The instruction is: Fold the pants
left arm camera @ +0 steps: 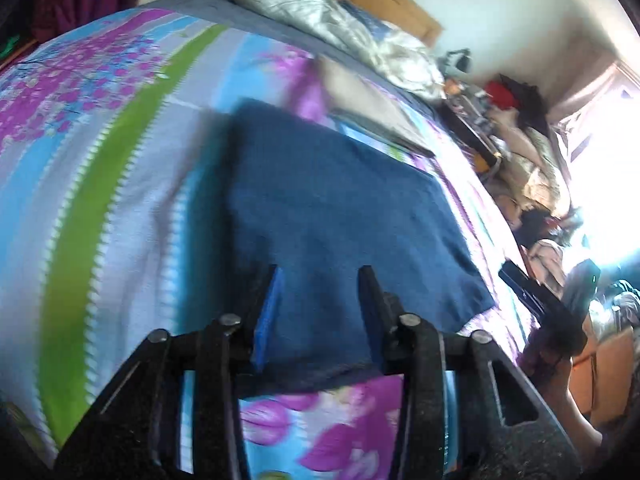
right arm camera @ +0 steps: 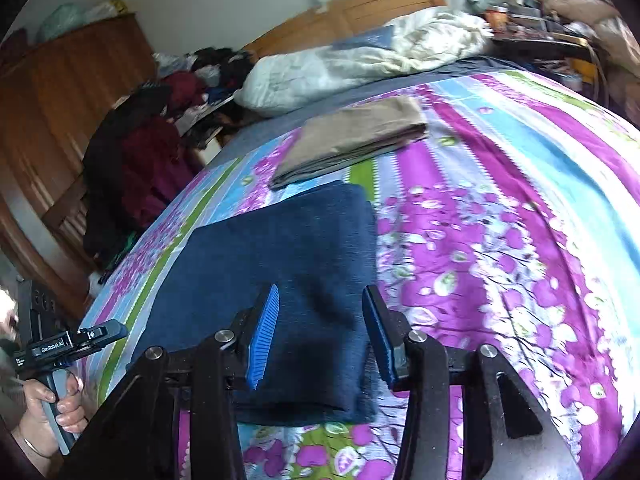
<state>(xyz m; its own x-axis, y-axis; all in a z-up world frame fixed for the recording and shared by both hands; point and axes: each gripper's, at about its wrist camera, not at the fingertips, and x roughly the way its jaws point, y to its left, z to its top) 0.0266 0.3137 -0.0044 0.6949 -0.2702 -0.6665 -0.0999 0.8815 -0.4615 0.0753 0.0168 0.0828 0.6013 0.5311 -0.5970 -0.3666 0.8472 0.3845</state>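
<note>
The navy pants (right arm camera: 280,280) lie folded into a flat rectangle on the floral bedspread (right arm camera: 500,240), with a folded tan garment (right arm camera: 352,140) just beyond them at 12 o'clock. The right gripper (right arm camera: 320,332) hovers above the near edge, jaws spread and holding nothing. The left gripper (left arm camera: 320,312) is likewise released, empty over the cloth. The fold appears near complete — judged from the layered edge. For any final fold, seat both pads on the near corners, lift evenly toward 12 o'clock, and keep edges aligned.
</note>
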